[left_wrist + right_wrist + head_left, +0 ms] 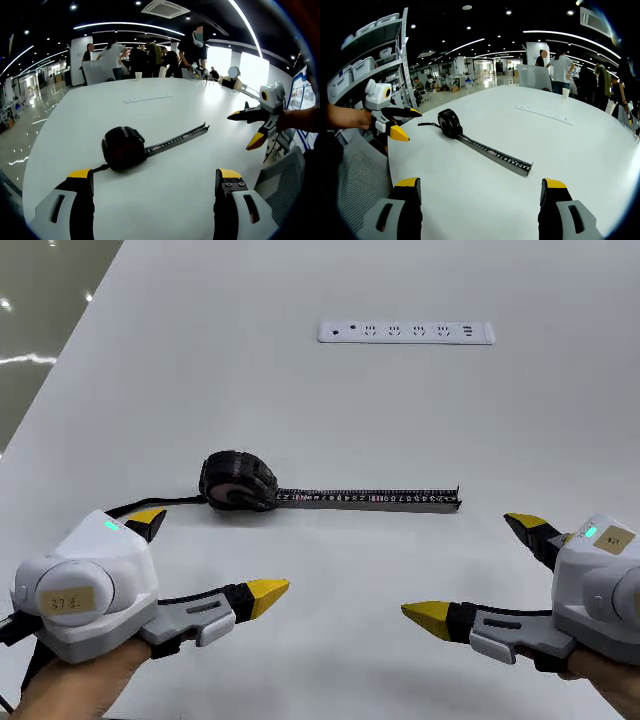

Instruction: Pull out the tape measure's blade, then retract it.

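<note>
Extended blade; left gripper and right gripper wide open, empty.
We expect a rigid case, clamped across its flanks; the thin blade looks springy and slick.

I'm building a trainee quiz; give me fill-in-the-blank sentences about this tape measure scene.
The black round tape measure case lies on the white table with its dark blade pulled ____.
The left tool and right tool are both ____, holding nothing.
The white power strip lies ____ from the person than the case.
Missing: out; open; farther.
</note>
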Tool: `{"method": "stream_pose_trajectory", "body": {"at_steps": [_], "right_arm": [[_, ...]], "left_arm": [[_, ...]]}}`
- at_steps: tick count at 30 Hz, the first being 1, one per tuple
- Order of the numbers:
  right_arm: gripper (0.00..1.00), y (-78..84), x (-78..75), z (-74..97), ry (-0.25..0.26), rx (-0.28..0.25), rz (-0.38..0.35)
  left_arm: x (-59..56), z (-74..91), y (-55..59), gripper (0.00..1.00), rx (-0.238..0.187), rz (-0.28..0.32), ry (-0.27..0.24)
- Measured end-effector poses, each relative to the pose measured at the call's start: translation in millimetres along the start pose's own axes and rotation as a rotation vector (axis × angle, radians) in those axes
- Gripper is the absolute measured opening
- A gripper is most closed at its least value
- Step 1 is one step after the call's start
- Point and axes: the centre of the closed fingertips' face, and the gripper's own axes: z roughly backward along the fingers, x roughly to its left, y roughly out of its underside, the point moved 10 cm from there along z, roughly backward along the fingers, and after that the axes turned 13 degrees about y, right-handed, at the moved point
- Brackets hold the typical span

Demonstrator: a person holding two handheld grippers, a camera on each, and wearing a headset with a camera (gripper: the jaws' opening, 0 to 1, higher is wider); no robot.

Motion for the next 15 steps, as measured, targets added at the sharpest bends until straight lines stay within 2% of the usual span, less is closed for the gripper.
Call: {"method": "stream_pose_trajectory", "body": {"at_steps": [15], "right_arm": [[0.99, -1.7, -11.3, -9.0, -0.055, 0.002, 0.017]], "left_arm": [[2.7, -11.2, -6.8, 0.98, 0.002, 0.019, -0.027]]}}
